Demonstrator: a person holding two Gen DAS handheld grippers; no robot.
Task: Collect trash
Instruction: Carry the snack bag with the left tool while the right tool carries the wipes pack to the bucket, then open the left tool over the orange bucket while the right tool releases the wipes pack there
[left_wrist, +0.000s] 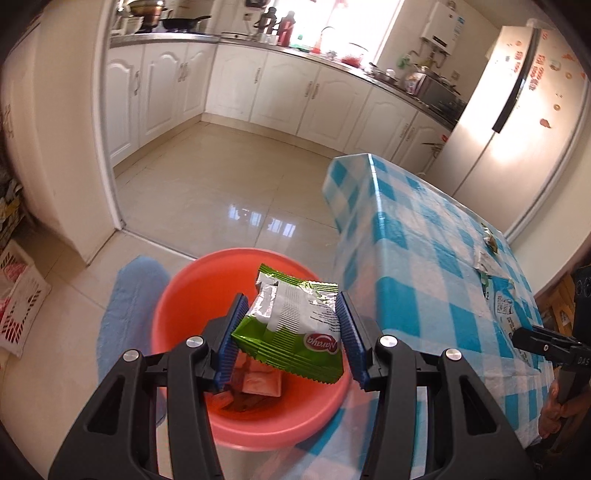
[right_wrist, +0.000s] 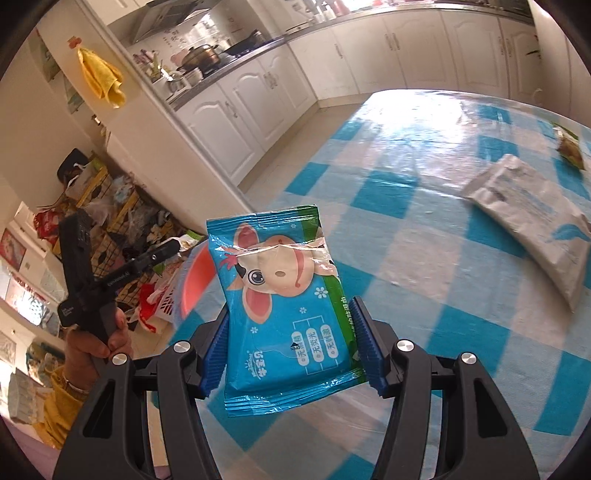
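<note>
My left gripper (left_wrist: 291, 328) is shut on a green and silver snack wrapper (left_wrist: 295, 325), hanging over the red basin (left_wrist: 177, 295) on the floor beside the table. Several wrappers (left_wrist: 258, 384) lie in the basin's bottom. My right gripper (right_wrist: 288, 347) is shut on a blue wet-wipes pack (right_wrist: 284, 314) with a cartoon cow, held above the blue-checked tablecloth (right_wrist: 424, 258). A white plastic bag (right_wrist: 535, 221) and a small green wrapper (right_wrist: 569, 147) lie on the table at the far right. The red basin (right_wrist: 195, 280) shows past the table's left edge.
A person's hand (right_wrist: 96, 339) holds the left gripper's black handle (right_wrist: 85, 280) at the left. A blue mat (left_wrist: 129, 306) lies left of the basin. A white crate (left_wrist: 18, 314) stands at the far left. White kitchen cabinets (left_wrist: 258, 88) and a fridge (left_wrist: 517, 129) are behind.
</note>
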